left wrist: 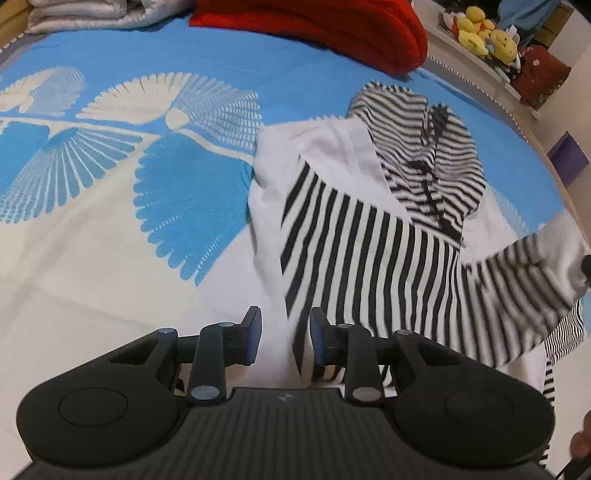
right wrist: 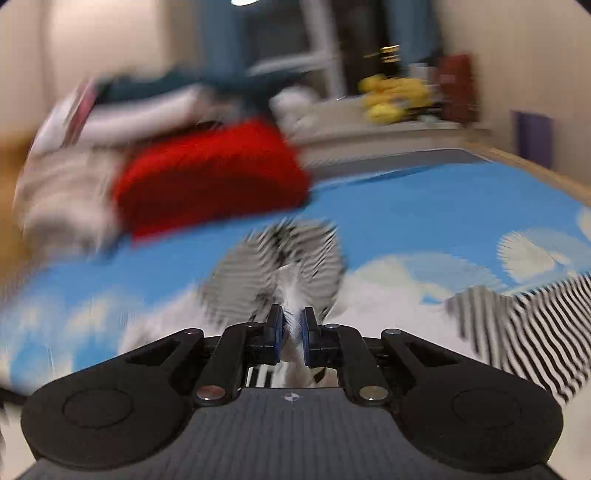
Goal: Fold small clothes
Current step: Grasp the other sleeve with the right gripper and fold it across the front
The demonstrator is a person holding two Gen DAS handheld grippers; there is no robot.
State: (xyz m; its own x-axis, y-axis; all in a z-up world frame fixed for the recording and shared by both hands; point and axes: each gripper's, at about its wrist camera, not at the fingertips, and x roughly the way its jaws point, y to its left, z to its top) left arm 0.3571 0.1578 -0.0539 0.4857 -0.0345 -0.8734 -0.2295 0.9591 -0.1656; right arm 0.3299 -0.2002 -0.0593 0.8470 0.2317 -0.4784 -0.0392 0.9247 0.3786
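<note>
The left hand-held gripper [left wrist: 285, 334] hangs with fingers apart over the hooded striped garment's [left wrist: 369, 236] hem, gripping nothing. The right hand-held gripper [right wrist: 291, 332] is pinched narrow on its white cloth, apparently carrying a fold across the bed [left wrist: 110, 229]. Next, likely lay it flat ahead.

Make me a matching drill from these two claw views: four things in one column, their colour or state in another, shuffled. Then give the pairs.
Column 1
1. left claw
2. right claw
3. blanket at the far end of the bed
4. plush toys on the ledge

Column 2
A. yellow
B. jaws apart, cloth between them, not pinched
C. red
D. jaws close together, clamped on the striped hoodie

Pairs: 1-B, 2-D, 3-C, 4-A
</note>
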